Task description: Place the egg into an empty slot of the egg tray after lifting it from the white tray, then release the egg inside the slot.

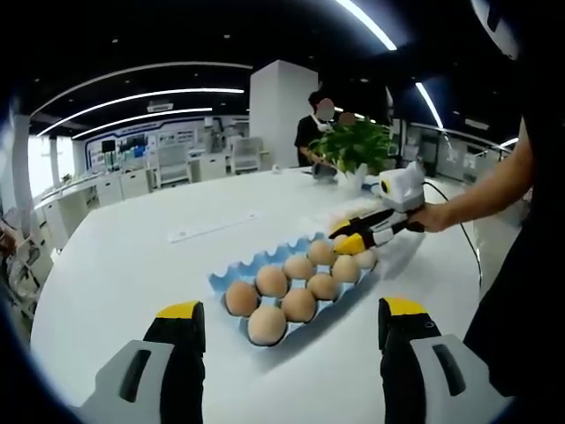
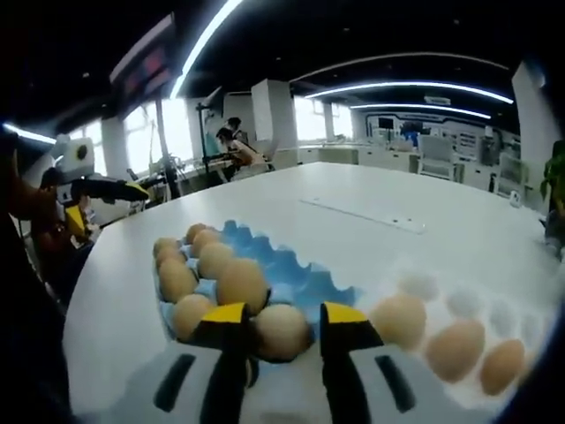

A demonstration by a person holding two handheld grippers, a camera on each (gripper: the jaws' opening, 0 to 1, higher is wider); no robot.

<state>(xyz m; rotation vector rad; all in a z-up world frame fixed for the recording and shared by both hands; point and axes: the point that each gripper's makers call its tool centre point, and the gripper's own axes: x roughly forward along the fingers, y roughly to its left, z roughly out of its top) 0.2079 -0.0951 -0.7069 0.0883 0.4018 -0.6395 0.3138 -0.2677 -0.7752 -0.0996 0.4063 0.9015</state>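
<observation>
A blue egg tray lies on the white table, with several brown eggs in its slots. My left gripper is open and empty, short of the tray's near end. My right gripper is shut on a brown egg, low over the near edge of the blue tray. In the left gripper view, the right gripper hovers at the tray's far end. Beside the blue tray, the white tray holds three more eggs.
A potted green plant stands beyond the tray, with two people behind it. The person's arm reaches in from the right. A flat white strip lies on the table. My left gripper shows at the left of the right gripper view.
</observation>
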